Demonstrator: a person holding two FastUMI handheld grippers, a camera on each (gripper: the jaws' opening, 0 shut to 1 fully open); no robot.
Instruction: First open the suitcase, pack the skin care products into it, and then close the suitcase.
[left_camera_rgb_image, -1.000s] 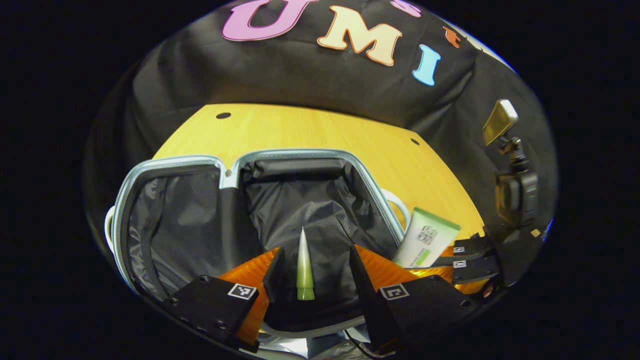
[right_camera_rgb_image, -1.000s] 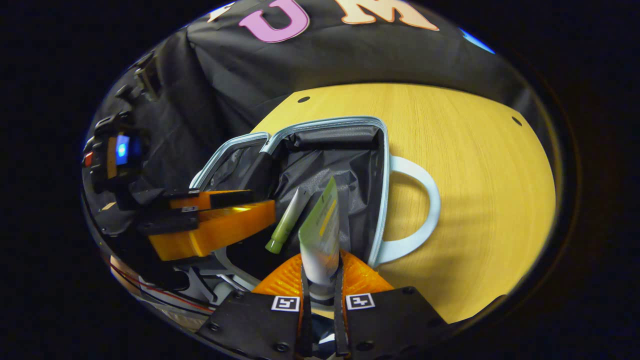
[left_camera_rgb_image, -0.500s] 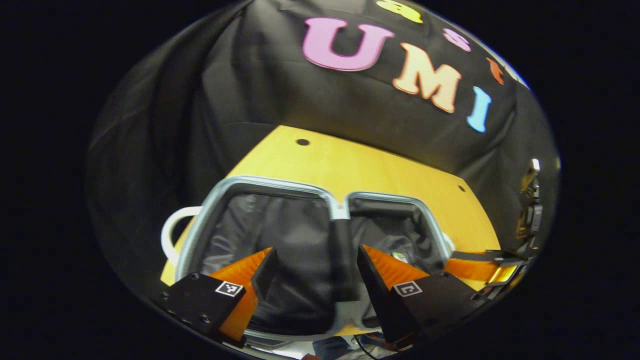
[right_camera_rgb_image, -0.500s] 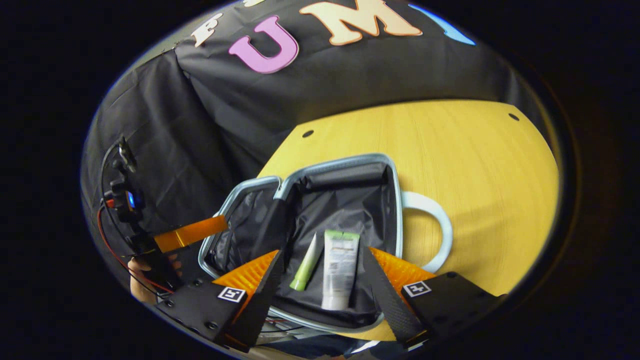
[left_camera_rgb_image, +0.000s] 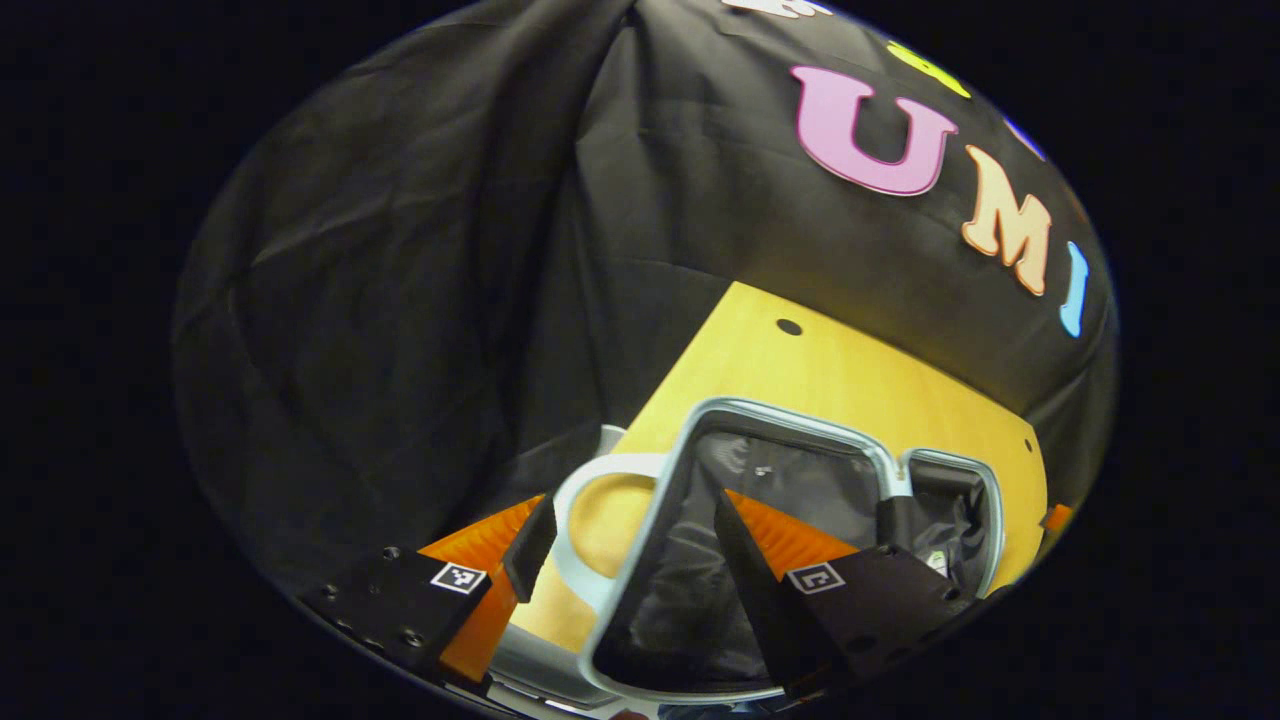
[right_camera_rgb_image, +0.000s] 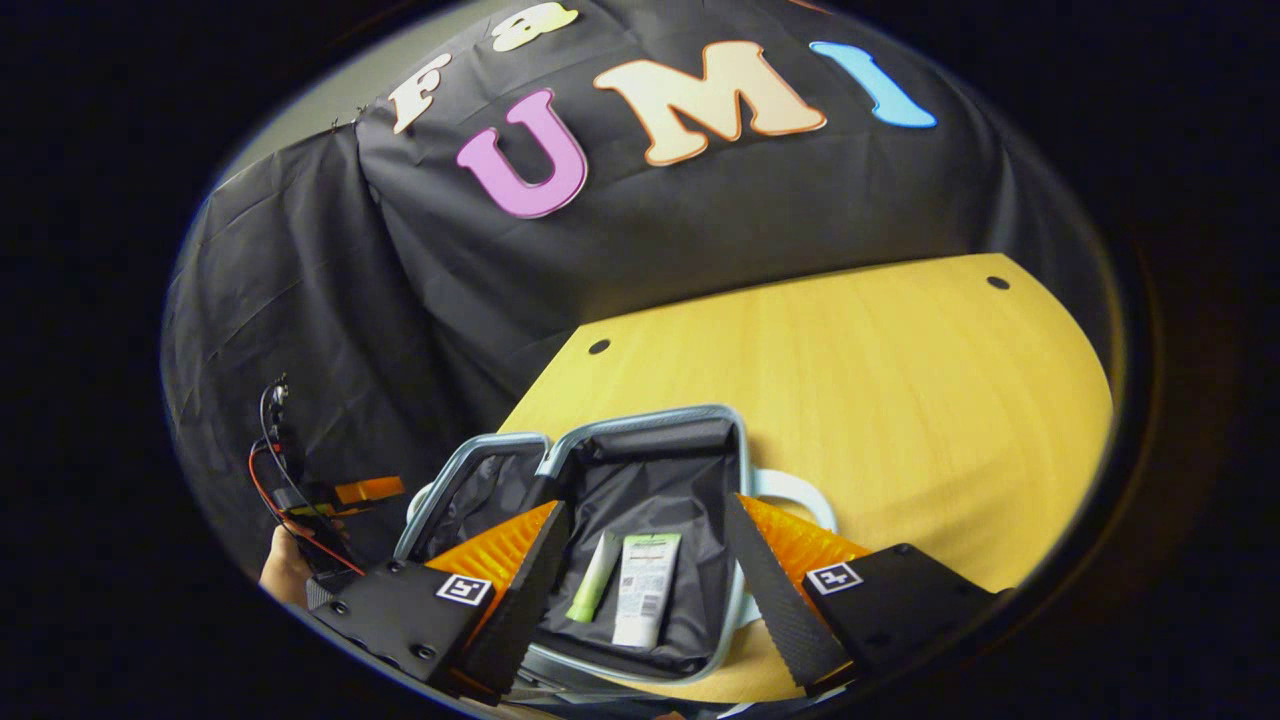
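Inside, suitcase (right_camera_rgb_image: 640, 455) crinkled lining, two tubes (right_camera_rgb_image: 646, 588)

Wooden table (right_camera_rgb_image: 900, 380), black cloth wall (left_camera_rgb_image: 400, 250)

The left tool (left_camera_rgb_image: 625, 545), fingers spread, hovers over the open suitcase's (left_camera_rgb_image: 780, 420) white handle (left_camera_rgb_image: 575, 500).

No wording could be read anywhere, white squeeze tube (right_camera_rgb_image: 643, 589) in the open black-lined suitcase (right_camera_rgb_image: 690, 430) bore print and a barcode too small to make out, square black-and-white markers on gripper bodies carried no letters
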